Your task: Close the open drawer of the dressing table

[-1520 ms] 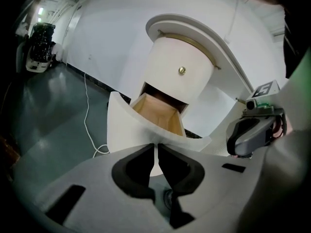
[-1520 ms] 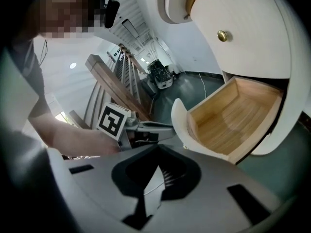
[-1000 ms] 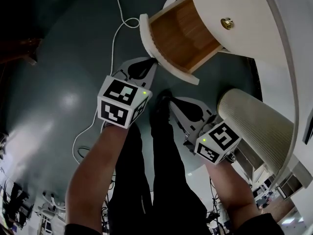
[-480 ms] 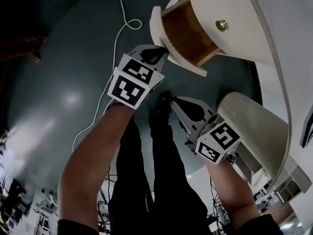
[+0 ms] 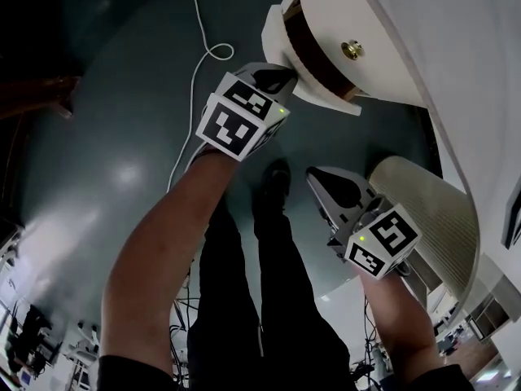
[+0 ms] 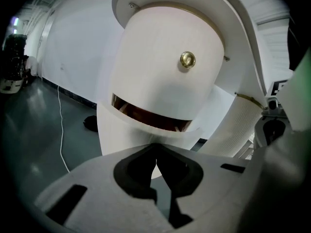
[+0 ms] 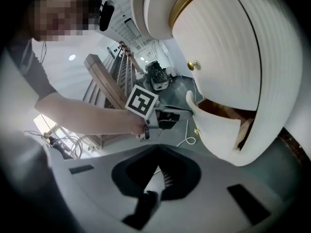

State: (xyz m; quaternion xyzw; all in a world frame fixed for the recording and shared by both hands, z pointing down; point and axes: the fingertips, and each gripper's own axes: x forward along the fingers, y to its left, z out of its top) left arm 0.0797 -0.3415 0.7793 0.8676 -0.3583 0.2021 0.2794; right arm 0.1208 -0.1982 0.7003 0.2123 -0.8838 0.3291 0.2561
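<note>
Only print we see: b/w square marker patterns on the left cube [image 5: 238, 122] & the right cube [image 5: 383, 241], one cube per gripper.

The drawer [image 5: 316, 55] is the lower one in the curved white front of the dressing table [image 5: 407, 39]. It sticks out a little, toward lower left in the head view. A narrow band of brown wood shows above its white front, and that front's long axis curves along w/ the table.

Left gripper [image 5: 281, 75]: jaws together, nothing between them, tips right at the drawer front; looks like contact.

Right gripper [image 5: 316, 176]: jaws together too, holding nothing. It hangs lower, well apart from the drawer, next to a ribbed cream cylinder [image 5: 431, 218].

Counts: 2 grippers, 1 open drawer & 2 brass knobs in the right gripper view, i.e. the upper knob [image 7: 192, 65] & the drawer knob [image 7: 196, 131]. We also see 1 white cable [image 6: 60, 113] on the dark floor [image 5: 98, 153].
</note>
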